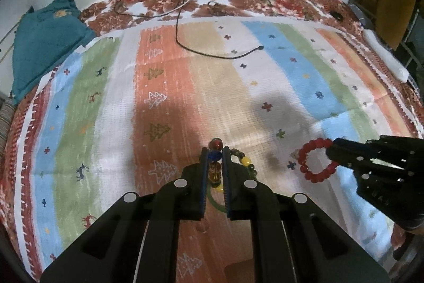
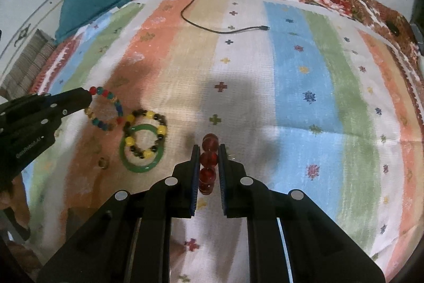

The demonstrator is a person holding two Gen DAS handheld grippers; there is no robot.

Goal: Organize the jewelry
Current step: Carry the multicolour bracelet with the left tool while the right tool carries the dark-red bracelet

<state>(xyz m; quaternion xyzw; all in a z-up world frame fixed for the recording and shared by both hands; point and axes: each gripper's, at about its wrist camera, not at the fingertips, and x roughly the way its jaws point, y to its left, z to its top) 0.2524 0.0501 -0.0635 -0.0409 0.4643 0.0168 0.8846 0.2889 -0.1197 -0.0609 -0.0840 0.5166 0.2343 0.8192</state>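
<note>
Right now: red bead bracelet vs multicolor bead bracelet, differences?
The red bead bracelet is one colour and sits in the right gripper; the multicolor bead bracelet mixes red, teal, blue and amber beads and sits in the left gripper. Both are beaded loops, each clamped at one edge.

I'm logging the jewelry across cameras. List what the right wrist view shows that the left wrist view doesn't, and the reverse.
Right wrist only: the full green bangle, the yellow-and-black bracelet lying across it, and the multicolor bracelet as a whole loop.
Left wrist only: the red bead bracelet as a whole loop.
Both: the striped cloth, the black cable, and the left claw and right claw, each gripping a bracelet.
</note>
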